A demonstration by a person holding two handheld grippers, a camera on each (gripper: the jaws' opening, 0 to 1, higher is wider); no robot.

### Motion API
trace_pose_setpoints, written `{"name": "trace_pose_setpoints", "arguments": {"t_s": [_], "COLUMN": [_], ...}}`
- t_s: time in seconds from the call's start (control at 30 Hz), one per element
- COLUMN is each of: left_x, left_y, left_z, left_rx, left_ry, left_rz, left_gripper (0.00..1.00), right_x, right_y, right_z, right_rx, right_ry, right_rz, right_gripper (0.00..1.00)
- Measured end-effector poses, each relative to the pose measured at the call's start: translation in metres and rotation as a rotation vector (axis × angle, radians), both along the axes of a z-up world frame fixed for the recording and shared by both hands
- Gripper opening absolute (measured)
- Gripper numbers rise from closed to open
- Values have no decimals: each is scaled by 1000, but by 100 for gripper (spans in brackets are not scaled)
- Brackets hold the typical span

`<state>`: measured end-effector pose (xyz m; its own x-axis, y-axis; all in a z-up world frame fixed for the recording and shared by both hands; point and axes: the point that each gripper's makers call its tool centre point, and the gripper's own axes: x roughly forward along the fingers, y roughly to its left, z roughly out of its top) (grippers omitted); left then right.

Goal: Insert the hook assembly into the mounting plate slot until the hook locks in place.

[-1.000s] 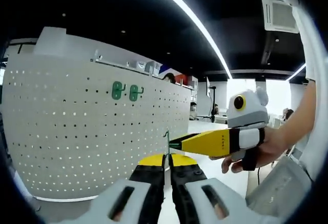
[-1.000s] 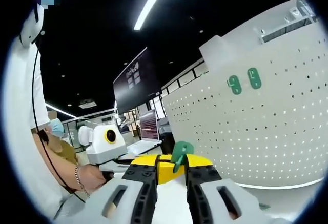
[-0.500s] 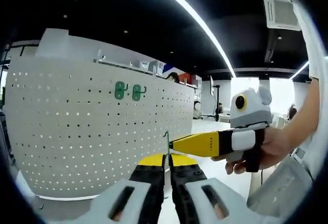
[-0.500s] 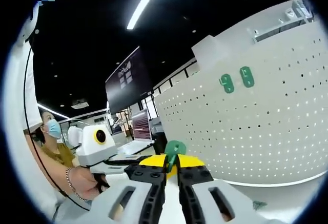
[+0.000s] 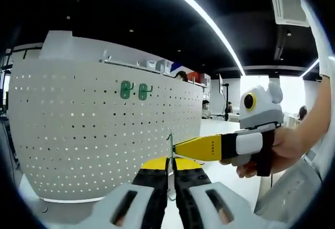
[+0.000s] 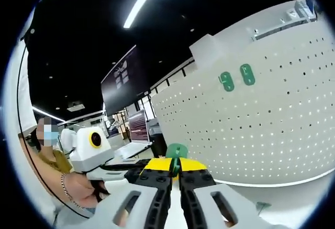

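In the left gripper view, our left gripper [image 5: 170, 170] rises from six o'clock with its black, yellow-tipped jaws pressed together on a thin green hook piece [image 5: 170, 144], seen edge-on and standing up just past the tips. The right gripper [image 5: 212, 148] comes in from three o'clock, held in a hand [image 5: 285, 148], its yellow nose tapering to a point that meets the same green piece; from this side we cannot tell how its jaws stand.

Behind them, from nine to twelve o'clock, we face the white pegboard mounting plate [image 5: 99, 134], curved by the lens and dotted with rows of small holes. Two green hooks [image 5: 133, 90] already hang side by side high on it, at about eleven o'clock from the jaw tips, well apart from the held piece.

In the right gripper view, our right gripper [image 6: 175, 169] rises from six o'clock, jaws closed on the green hook assembly [image 6: 176, 151], whose flat rounded head stands just above the yellow tips. The pegboard [image 6: 261, 129] spreads from one to four o'clock, with the two mounted hooks [image 6: 236, 77] near one o'clock. The left gripper [image 6: 133, 170] reaches in from eight o'clock, gripped by a hand [image 6: 78, 189] wearing a bracelet, its tip touching ours at the green piece. The held hook is clear of the board.
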<state>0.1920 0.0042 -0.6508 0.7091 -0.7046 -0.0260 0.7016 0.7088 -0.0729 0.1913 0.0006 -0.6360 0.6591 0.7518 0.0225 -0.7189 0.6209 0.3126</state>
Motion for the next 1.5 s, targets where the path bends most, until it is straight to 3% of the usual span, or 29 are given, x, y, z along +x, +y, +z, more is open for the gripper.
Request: {"name": "trace_pose_setpoints", "arguments": {"t_s": [0.4,0.83,1.1,1.33,1.5], "left_x": [0,2,3,2,1], "left_y": [-3,-10,-11,-11,-10], "left_z": [-2,-24,-39,-42,-45], "left_rx": [0,49,70,81,89], "left_ry": [15,103,158,173,180], "left_rz": [-13,-54,-46,-48,-48], "left_gripper": [6,63,86,86,85], "right_x": [-1,-1,-1,0,1], "right_y": [-2,-7,-7,-7,-9], "right_z": [0,-4,-5,-5,-7], "right_rx": [-14,-18,-19,-20,-214], "right_ry": [-2,10,17,15,-85], "right_rz": [-1,-4,-2,-2,-32], "right_gripper": [1,1,1,1,1]}}
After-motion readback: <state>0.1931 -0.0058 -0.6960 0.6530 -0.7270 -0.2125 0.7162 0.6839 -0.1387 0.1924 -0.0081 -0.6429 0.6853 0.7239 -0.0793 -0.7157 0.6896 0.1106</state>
